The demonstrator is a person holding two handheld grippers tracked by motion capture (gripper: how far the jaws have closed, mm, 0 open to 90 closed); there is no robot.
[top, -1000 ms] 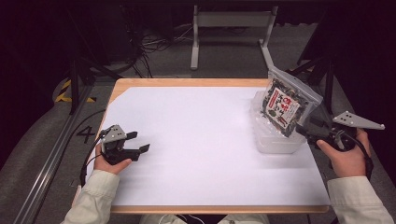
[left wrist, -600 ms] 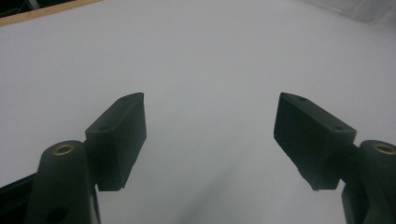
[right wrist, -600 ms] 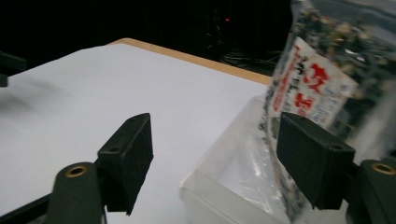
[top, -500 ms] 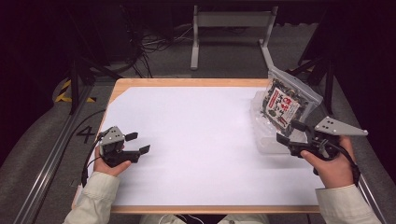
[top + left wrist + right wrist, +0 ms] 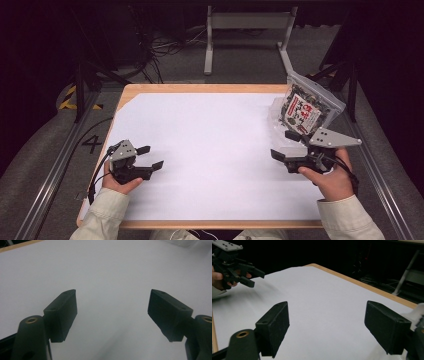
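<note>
A snack bag [image 5: 301,111] with dark contents and a red-and-white label leans in a clear plastic tub [image 5: 278,125] at the table's right back. My right gripper [image 5: 281,144] [image 5: 327,305] hovers just in front of the tub, pointing left over the white sheet. Its jaws have just been opening and stand wide with nothing between them. My left gripper [image 5: 154,156] [image 5: 112,293] rests low at the front left, open and holding nothing, aimed toward the right. The right gripper view shows the left gripper [image 5: 257,278] far off in a hand.
A white sheet [image 5: 215,135] covers the wooden table [image 5: 200,88]. A corner of the clear tub [image 5: 418,311] sits close beside my right jaw. Metal rails run along both sides of the table, and a stand and cables lie on the floor behind it.
My right gripper has drawn away from the tub's right side, moving left and slightly nearer the front edge, and its jaws have spread wider. The left gripper has stayed put.
</note>
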